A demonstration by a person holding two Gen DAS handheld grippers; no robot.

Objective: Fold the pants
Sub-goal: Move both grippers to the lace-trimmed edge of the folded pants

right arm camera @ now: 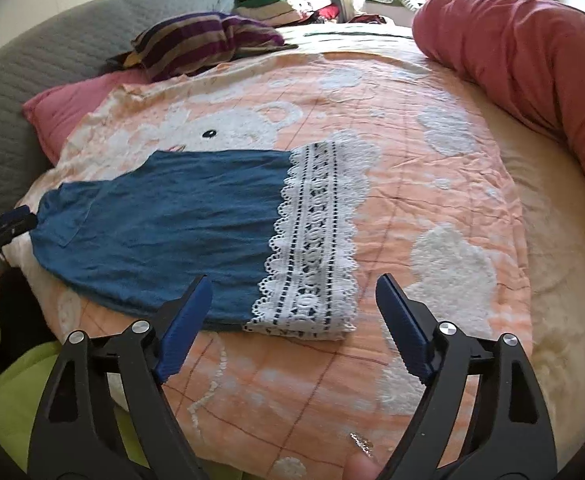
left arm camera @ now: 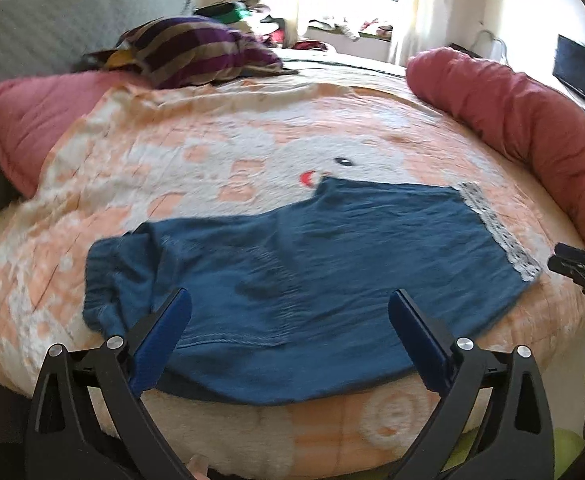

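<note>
Blue pants with a white lace hem lie flat on an orange and white blanket; they look folded leg on leg, waist to the left. My left gripper is open and empty, hovering over the near edge of the pants' upper part. In the right wrist view the pants stretch left, the lace hem nearest. My right gripper is open and empty just above the hem's near corner. The right gripper also shows at the left wrist view's right edge.
A long red bolster runs along the right side of the bed. A pink pillow and a striped purple pillow lie at the back left. A grey headboard stands behind. Piled clothes sit far back.
</note>
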